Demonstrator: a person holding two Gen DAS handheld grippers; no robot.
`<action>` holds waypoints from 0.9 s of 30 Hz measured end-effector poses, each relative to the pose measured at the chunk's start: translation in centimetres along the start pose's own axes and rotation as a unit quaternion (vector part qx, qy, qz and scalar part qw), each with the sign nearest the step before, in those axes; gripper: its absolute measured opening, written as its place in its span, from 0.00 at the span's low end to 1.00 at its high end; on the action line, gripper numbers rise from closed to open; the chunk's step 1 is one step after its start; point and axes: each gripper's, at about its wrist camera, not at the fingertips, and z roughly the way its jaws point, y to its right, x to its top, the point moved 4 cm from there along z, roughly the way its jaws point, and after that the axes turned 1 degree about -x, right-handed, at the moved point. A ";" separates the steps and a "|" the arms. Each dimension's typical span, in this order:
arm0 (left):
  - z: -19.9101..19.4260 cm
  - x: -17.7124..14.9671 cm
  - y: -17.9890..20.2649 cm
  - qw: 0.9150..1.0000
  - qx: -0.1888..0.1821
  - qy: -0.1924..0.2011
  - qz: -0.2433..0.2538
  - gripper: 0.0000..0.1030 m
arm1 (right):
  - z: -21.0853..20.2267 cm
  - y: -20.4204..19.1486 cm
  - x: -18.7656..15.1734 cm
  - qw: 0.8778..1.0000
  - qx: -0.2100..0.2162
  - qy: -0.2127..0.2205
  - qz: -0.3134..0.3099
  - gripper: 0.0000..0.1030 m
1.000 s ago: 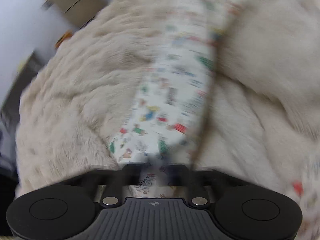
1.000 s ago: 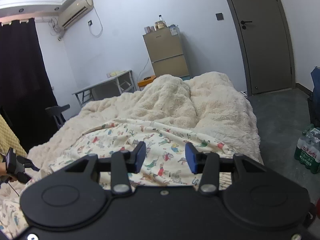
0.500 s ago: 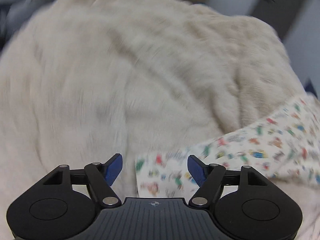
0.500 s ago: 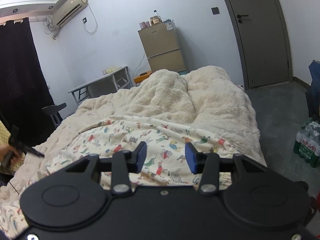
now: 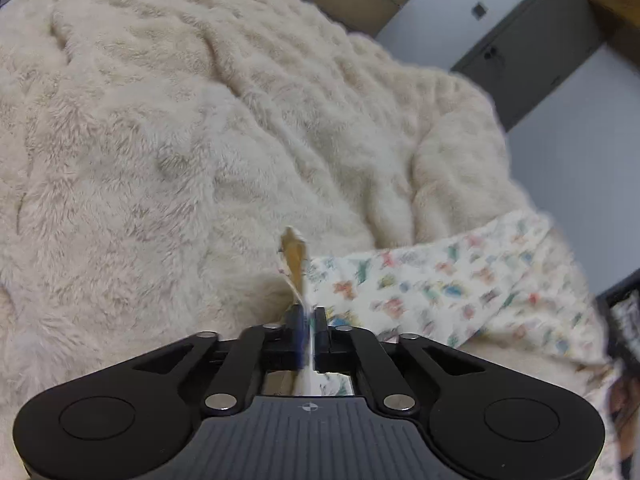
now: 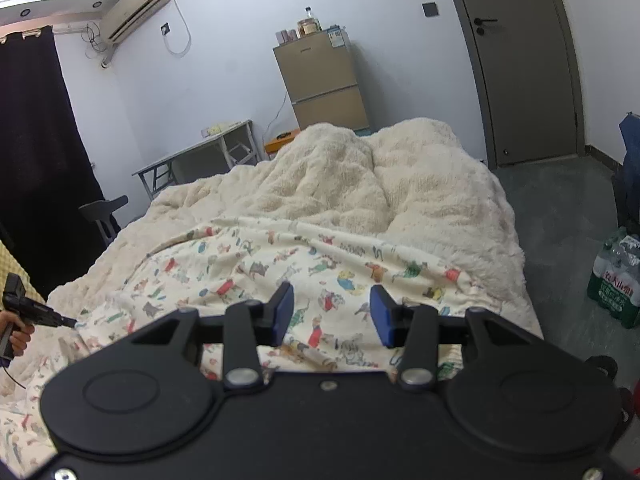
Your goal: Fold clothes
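Note:
A cream garment with a colourful cartoon print [image 6: 280, 268] lies spread across the fluffy cream blanket [image 6: 360, 176] on the bed. My left gripper [image 5: 308, 320] is shut on an edge of this garment [image 5: 440, 280]; a pinched fold sticks up between its jaws. In the right wrist view the left gripper [image 6: 68, 322] shows at the far left, at the garment's left edge. My right gripper [image 6: 331, 314] is open and empty, hovering above the garment's near part.
A gold fridge [image 6: 324, 80] and a grey door [image 6: 520, 60] stand behind the bed. A folding table [image 6: 196, 156] and a dark chair [image 6: 102, 210] are at the left. A pack of water bottles [image 6: 616, 280] sits on the floor at the right.
My left gripper was open half a second ago and has shut on the garment's edge. My right gripper has stayed open and drifted slightly.

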 end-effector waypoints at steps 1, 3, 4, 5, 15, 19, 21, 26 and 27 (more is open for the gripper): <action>0.5 0.2 0.1 1.000 -0.005 0.000 0.001 0.21 | 0.2 0.0 -0.1 1.000 0.000 -0.003 -0.001 0.41; 1.7 0.2 0.1 1.000 -0.019 -0.004 0.007 0.20 | 0.4 -0.1 0.0 1.000 0.001 -0.005 -0.005 0.41; 2.4 0.3 0.4 0.999 -0.024 -0.009 0.022 0.00 | 0.4 -0.1 0.0 1.000 0.001 -0.004 -0.006 0.40; 2.7 0.6 0.6 0.999 -0.021 -0.012 0.038 0.00 | 0.5 0.0 0.1 1.000 0.001 -0.004 -0.007 0.40; -3.0 14.1 2.9 0.940 0.193 0.269 0.079 0.00 | 1.4 0.4 0.1 1.000 -0.013 -0.016 -0.003 0.40; 2.1 16.3 4.6 0.933 0.257 0.231 0.105 0.00 | 1.7 0.0 0.0 1.000 -0.012 -0.021 -0.005 0.40; 4.6 15.9 4.5 0.925 0.298 0.213 0.100 0.16 | 1.8 -0.2 0.0 1.000 -0.013 -0.022 -0.009 0.40; 7.3 12.7 1.6 0.925 0.334 0.166 0.066 0.74 | 1.2 -0.7 0.0 1.000 -0.004 -0.015 -0.020 0.40; 7.2 11.8 0.6 0.931 0.329 0.151 0.049 0.75 | 1.0 -0.8 0.1 1.000 0.000 -0.012 -0.019 0.40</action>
